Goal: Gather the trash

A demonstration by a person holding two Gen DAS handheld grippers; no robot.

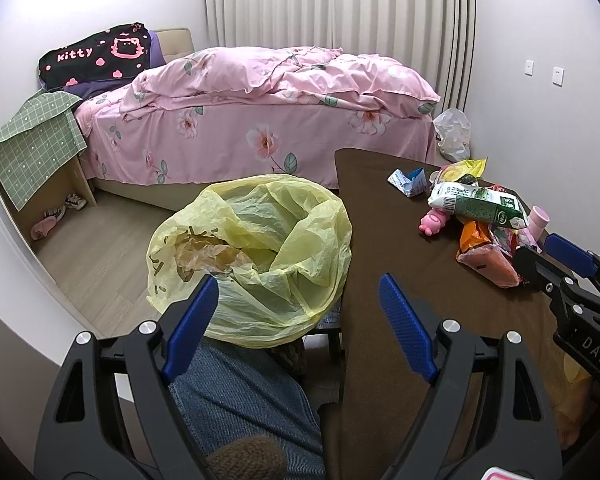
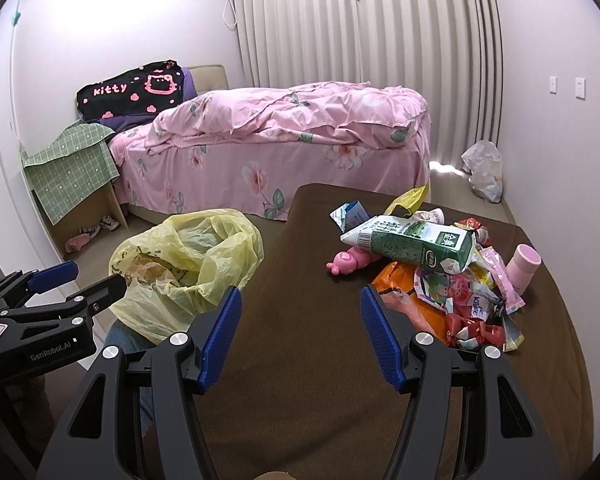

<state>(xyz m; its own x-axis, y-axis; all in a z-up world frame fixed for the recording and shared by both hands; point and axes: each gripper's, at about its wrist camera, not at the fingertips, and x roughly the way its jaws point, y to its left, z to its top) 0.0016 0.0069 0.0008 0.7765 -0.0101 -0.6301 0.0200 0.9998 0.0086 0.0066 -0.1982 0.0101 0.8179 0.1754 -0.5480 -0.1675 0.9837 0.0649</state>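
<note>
Yellow trash bag [image 1: 256, 256]: one, thin translucent plastic, crumpled, mouth gaping open, brownish wrappers showing inside; sitting just beside the left edge of the counter [image 2: 300, 360], over a person's denim-clad knee [image 1: 240, 392].

Trash pile [image 2: 452, 280]: one heap lying on the right part of the brown-covered counter. Comprising one green-and-white carton [image 2: 416, 242] lying on its side on top, one orange packet [image 2: 400, 292], one blue-and-white folded wrapper [image 2: 350, 214], several further wrappers too jumbled to count. One pink toy figure [image 2: 348, 260] and one pink cup [image 2: 522, 266] are resting against it.

Left gripper [image 1: 296, 308]: jaws standing apart, holding nothing, hovering between bag and counter edge.

Right gripper [image 2: 300, 320]: jaws spread wide, empty, hanging above bare counter beside the pile.
</note>
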